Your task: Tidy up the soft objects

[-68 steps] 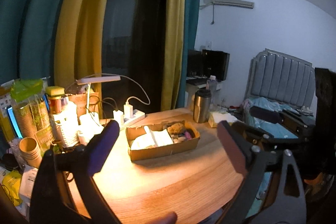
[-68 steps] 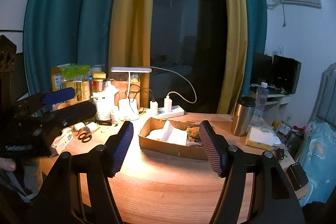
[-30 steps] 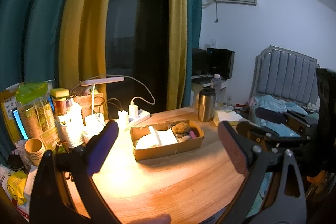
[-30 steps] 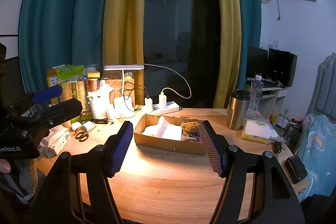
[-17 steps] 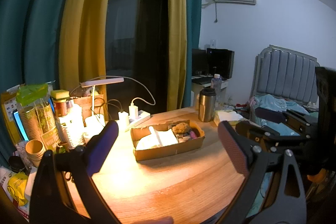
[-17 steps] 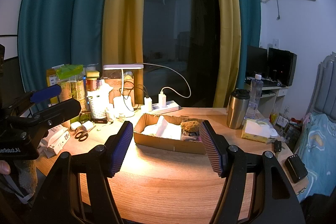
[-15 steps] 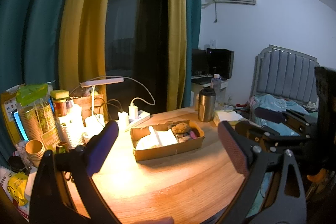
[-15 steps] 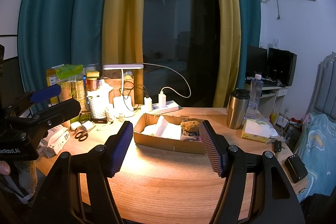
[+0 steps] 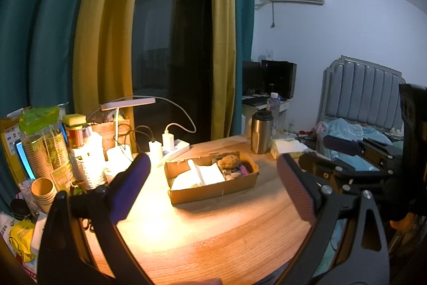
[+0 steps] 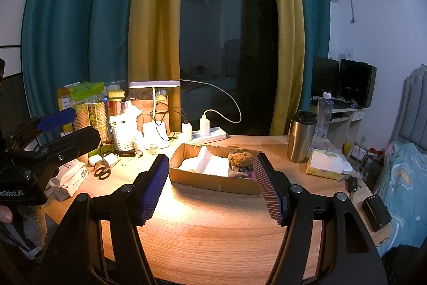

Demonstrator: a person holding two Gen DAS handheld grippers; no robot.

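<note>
The wooden bench (image 10: 213, 226) fills the lower frame. At its centre sits the cardboard box (image 10: 213, 182), holding white cloth (image 10: 210, 164) and a brown sponge (image 10: 240, 158). Both the left tool (image 9: 213, 186) and right tool (image 10: 210, 188) stand apart, empty, short of the box.

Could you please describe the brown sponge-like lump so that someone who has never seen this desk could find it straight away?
Start at the round wooden table and find the shallow open cardboard box in its lit middle. At the box's end nearer the steel travel mug sits a rough, golden-brown spongy lump, on top of smaller dark and pink pieces. Unlike the smooth white folded cloth beside it, it is coarse and brown.
</note>
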